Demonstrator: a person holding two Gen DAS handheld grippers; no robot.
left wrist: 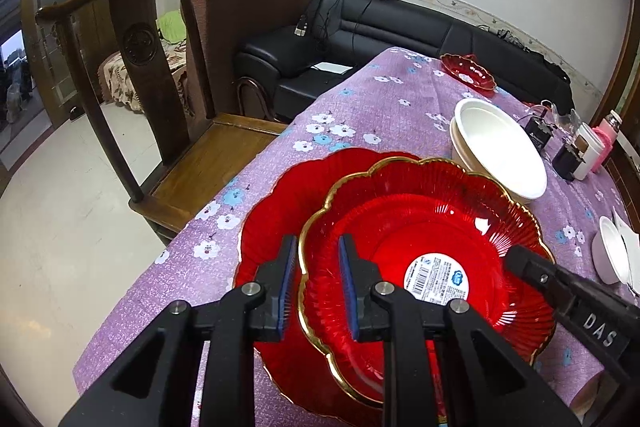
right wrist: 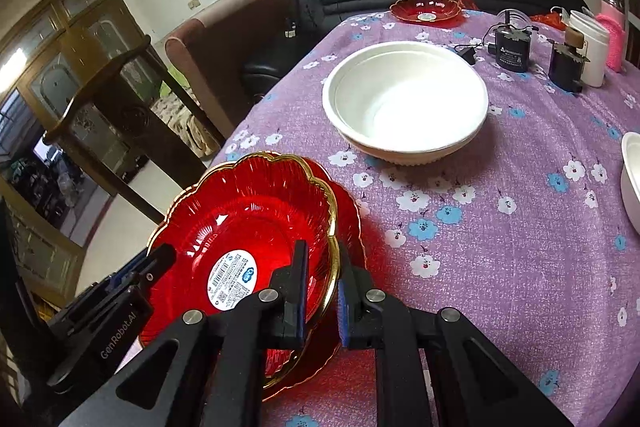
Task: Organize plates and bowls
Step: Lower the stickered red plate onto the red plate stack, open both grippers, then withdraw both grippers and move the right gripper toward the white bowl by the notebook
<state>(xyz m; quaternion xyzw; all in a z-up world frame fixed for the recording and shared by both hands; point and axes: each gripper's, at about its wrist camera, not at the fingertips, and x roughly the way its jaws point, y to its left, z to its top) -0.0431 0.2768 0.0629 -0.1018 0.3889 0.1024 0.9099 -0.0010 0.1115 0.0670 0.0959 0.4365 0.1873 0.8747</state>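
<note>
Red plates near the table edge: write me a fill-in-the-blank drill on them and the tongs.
1. The left tongs straddle the gold rim of the upper red plate, and the right tongs straddle its ____ side.
2. The sticker at its centre is ____.
3. It sits over a ____ red plate.
4. The big bowls are ____.

Missing: opposite; white; larger; white

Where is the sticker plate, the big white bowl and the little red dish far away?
sticker plate (right wrist: 240, 227), right wrist view, ribbed inner wall.
big white bowl (right wrist: 404, 103), right wrist view, inside bottom.
little red dish (right wrist: 426, 9), right wrist view, its middle.
</note>
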